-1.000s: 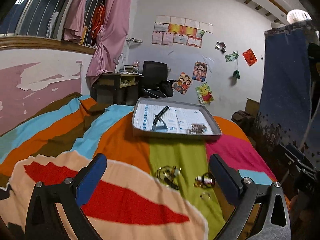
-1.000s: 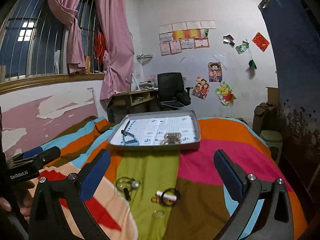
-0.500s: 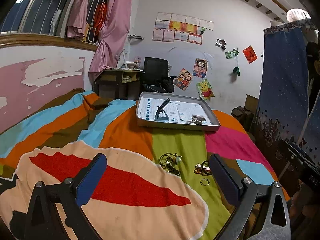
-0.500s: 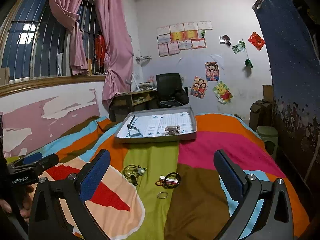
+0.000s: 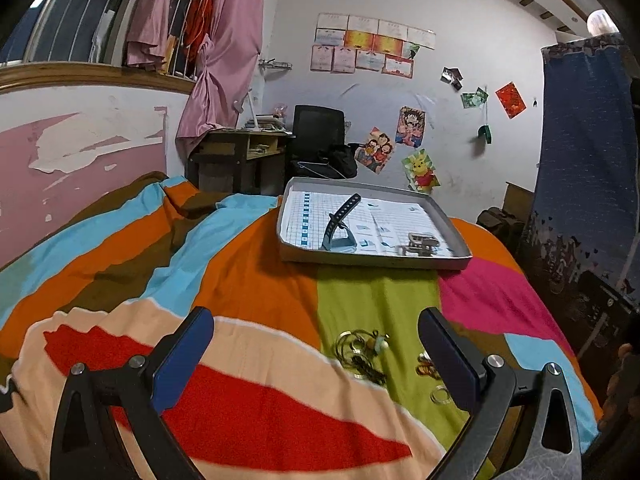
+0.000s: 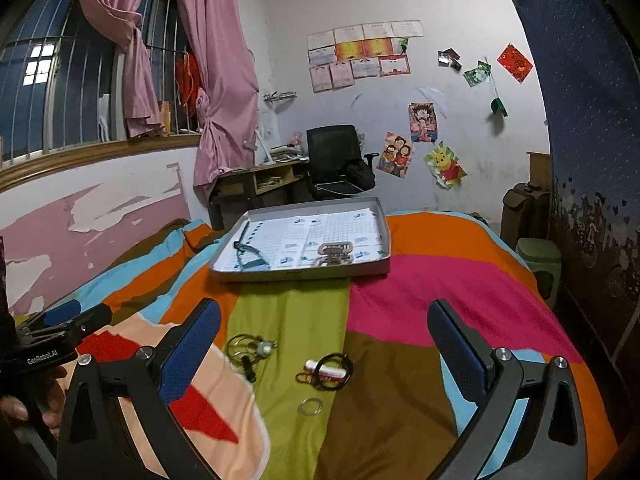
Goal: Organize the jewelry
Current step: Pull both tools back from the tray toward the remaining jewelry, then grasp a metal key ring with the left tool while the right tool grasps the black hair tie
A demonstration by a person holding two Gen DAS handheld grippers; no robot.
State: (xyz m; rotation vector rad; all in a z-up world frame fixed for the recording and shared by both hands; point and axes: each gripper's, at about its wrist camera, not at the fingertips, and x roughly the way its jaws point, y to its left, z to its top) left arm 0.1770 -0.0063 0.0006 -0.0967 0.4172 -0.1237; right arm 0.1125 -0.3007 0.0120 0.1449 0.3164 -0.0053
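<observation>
I hold both tongs above the bed (image 6: 460,280), which is covered by a striped blanket (image 5: 248,280).

Left tongs (image 5: 316,344): jaws wide apart, nothing between them. They hang over the peach and red part of the blanket. In the right wrist view the left tongs (image 6: 68,320) appear at the left edge, with a hand (image 6: 24,404) gripping the handle below.

Right tongs (image 6: 324,340): jaws wide apart, nothing held. They hang over the green and brown stripes.

Jewelry on the blanket, all between the right tongs' fingers in that view:
- A tangle of thin hoops with a pale bead (image 6: 250,348) lies on the green stripe. In the left view the same tangle (image 5: 362,346) sits just inside the right finger.
- A black band looped around a small white tube (image 6: 330,368) lies at the green-brown border, near the tangle but apart from it.
- A single ring (image 6: 310,406) lies just in front of the band, apart from it.

Tray (image 6: 300,276): grey, shallow, lined with printed paper, resting on the blanket beyond the loose pieces and well apart from them. Inside it:
- A black comb-like clip (image 5: 340,220) at its left side, tilted up.
- A metal clasp (image 6: 334,252) near its front wall, right of centre.
</observation>
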